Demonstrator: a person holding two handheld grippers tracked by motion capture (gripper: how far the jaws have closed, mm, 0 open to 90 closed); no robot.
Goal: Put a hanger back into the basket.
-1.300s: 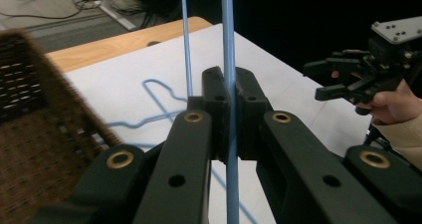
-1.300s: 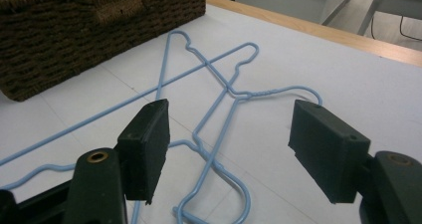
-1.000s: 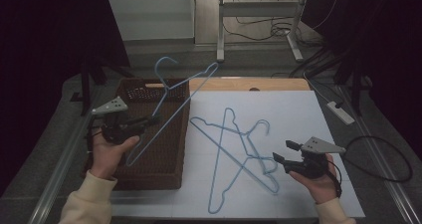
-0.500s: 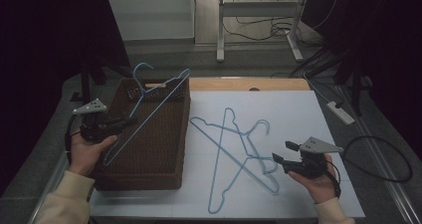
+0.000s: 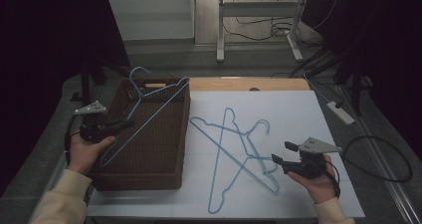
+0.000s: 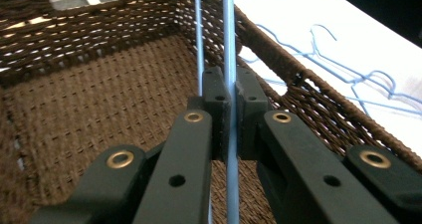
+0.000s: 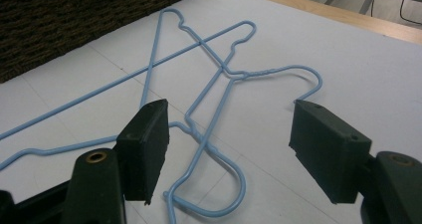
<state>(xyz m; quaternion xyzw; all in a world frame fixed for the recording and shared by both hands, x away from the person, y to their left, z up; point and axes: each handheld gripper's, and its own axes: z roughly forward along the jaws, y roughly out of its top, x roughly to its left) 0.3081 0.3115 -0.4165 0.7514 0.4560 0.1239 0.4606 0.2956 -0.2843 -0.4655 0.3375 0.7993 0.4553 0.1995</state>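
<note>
Now your left gripper has its jaws clamped tight on the blue wire of a hanger; the left gripper view shows the wire pinched straight between the pads, over the woven floor of the basket. Since a second ago that hanger has swung left and sunk: it stood high and half over the white sheet, now it lies slanted across the basket, hook poking up past the far rim, lower corner down inside near your hand. Looks like the drop-off step, release not yet done. Your right gripper hasn't shifted, jaws spread wide and holding nothing, parked low over the bench just beside the two crossed hangers left on the sheet; the right gripper view puts a hook between the open jaws, untouched. So one nearly binned, two to go, and you're lined up for the next pick.
</note>
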